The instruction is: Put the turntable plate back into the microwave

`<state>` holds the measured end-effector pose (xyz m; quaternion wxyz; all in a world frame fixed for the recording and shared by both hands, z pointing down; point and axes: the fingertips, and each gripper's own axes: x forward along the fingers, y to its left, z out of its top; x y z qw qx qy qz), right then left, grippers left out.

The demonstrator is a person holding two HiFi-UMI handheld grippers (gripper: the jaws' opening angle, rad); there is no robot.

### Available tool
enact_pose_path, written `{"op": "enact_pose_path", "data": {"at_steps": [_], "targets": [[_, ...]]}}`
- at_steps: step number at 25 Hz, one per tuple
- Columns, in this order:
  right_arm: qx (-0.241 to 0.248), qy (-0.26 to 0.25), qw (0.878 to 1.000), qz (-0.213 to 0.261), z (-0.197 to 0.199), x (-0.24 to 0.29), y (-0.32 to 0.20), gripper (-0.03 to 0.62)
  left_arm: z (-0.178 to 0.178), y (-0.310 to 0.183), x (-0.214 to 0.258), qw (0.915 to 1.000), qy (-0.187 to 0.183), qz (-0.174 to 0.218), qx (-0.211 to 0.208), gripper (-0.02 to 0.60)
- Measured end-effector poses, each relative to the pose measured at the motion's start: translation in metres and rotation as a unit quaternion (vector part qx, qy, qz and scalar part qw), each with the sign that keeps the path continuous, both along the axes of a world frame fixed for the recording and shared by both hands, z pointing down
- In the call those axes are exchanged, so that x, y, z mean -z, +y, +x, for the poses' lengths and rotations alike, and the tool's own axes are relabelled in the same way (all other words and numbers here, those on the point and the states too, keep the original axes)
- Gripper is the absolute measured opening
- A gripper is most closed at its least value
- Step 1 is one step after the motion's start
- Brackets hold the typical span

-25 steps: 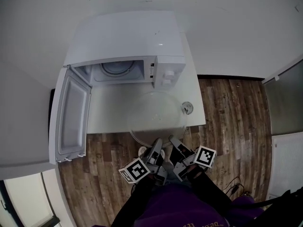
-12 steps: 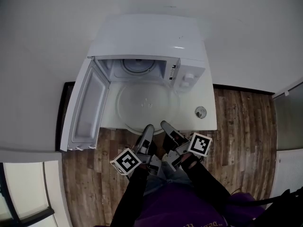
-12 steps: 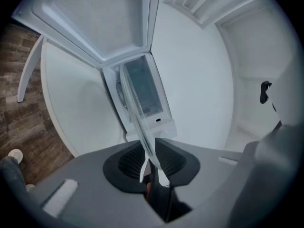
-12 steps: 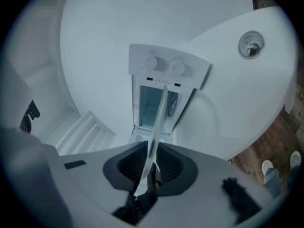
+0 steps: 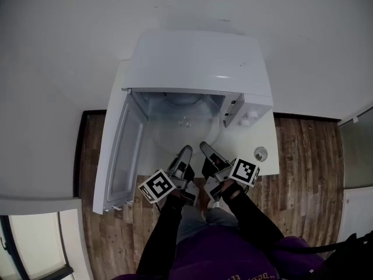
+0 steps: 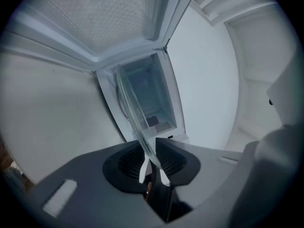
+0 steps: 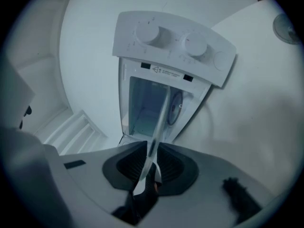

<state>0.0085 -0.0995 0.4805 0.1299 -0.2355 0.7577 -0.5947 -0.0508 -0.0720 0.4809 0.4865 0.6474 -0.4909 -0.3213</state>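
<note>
Midway, left gripper [image 5: 185, 151] and right gripper [image 5: 204, 147] clamp the near rim of the turntable plate [image 5: 182, 132]; its far edge looks just inside the open microwave [image 5: 198, 57], not yet seated

**Head view:** you have even, diffuse light with no hard shadows. A small glare streak sits on the microwave [image 5: 198, 54] top, beyond the jaws. The cavity ahead of them is dimmer than its shell. Straight edges bow outward towards the frame borders.

**Left gripper view and right gripper view:** you get round fisheye pictures with black corners, a darkening rim and a cool bluish cast. The grey foreground behind the jaws is soft and out of focus. Between the jaws the plate [image 6: 129, 106] rim reads as a pale, smeared streak. The cavity beyond the jaws is sharper yet dim, and lines bend strongly near the rim.
</note>
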Motion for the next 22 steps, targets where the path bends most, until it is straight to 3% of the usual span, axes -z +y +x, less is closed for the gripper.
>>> {"op": "enact_pose_path", "data": {"at_steps": [4, 8, 14, 22], "targets": [[-0.017, -0.001, 1.000, -0.007, -0.018, -0.005, -0.021, 0.071, -0.019, -0.024, -0.005, 0.9999, -0.003, -0.004, -0.015, 0.083], [-0.034, 0.040, 0.999, -0.011, -0.022, -0.016, -0.044, 0.071, -0.031, -0.048, -0.009, 0.9997, -0.003, -0.001, -0.022, 0.087], [-0.041, 0.007, 0.999, 0.002, -0.043, -0.014, -0.075, 0.074, -0.045, -0.078, -0.018, 0.9995, 0.008, -0.012, -0.028, 0.087], [-0.050, 0.024, 0.998, 0.003, -0.053, -0.019, -0.102, 0.079, -0.056, -0.107, -0.023, 0.9992, 0.014, -0.018, -0.033, 0.091]]}}
